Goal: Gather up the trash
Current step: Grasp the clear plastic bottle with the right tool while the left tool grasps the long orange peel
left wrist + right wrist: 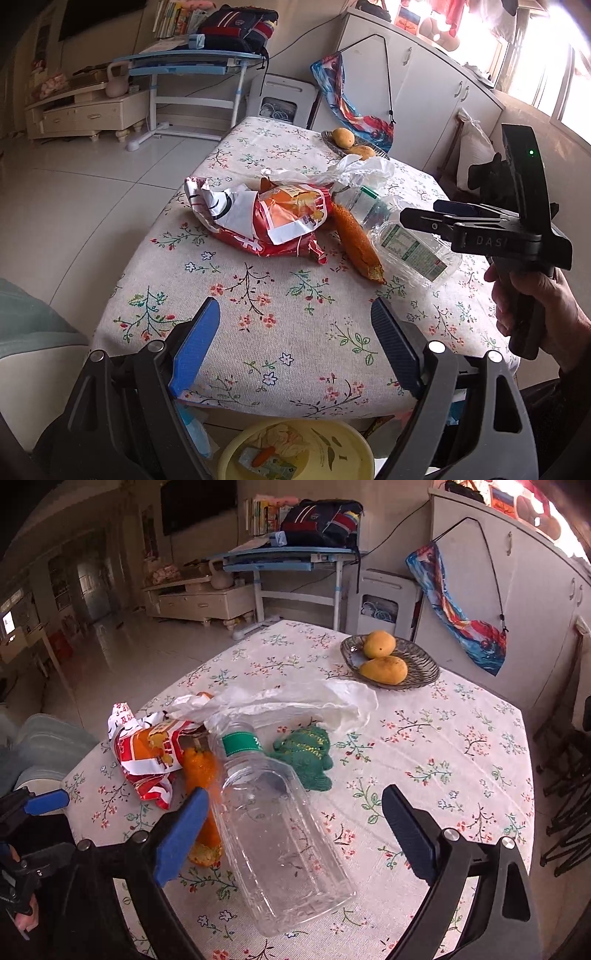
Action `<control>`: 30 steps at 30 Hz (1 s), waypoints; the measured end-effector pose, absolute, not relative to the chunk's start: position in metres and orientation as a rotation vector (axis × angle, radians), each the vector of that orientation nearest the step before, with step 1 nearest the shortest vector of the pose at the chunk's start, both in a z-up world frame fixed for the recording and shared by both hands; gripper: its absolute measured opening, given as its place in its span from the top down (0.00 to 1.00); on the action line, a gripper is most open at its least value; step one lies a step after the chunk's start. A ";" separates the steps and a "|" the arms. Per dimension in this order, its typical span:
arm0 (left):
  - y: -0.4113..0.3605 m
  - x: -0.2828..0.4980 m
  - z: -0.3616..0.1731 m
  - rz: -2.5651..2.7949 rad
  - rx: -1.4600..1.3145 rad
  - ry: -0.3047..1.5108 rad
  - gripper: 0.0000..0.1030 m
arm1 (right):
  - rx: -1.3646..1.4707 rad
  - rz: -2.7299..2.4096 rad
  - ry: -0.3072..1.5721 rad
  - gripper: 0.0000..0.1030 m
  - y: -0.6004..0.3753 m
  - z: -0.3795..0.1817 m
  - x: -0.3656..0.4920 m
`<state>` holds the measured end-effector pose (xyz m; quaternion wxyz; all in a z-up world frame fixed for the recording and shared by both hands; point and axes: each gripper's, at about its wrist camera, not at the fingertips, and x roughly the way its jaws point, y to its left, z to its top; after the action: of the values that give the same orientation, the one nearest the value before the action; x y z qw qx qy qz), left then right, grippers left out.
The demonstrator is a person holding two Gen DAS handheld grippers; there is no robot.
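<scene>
On the flowered tablecloth lies a heap of trash: a crumpled red and white snack bag, an orange net sleeve, a clear plastic bottle on its side and a white plastic bag. My left gripper stands open over bare cloth, short of the heap. In the right wrist view the bottle lies between the wide-apart fingers of my right gripper. The black pad is clear of it and the blue pad is close beside it. A green knitted piece lies behind the bottle.
A wire basket with two mangoes stands at the table's far right. A yellow bin with scraps in it sits below the table's near edge. A hand holds the right gripper at the right.
</scene>
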<state>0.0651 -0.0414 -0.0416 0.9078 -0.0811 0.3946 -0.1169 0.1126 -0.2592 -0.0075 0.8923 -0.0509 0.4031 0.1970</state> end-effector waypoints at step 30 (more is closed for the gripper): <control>-0.134 0.171 -0.067 -0.215 -0.176 0.958 0.61 | 0.038 0.291 1.093 0.46 -0.304 -0.034 0.050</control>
<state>0.1713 -0.1340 -0.0666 0.8781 -0.0843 0.4594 -0.1033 0.0500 -0.3038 -0.0342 0.8443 0.0178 0.5176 0.1377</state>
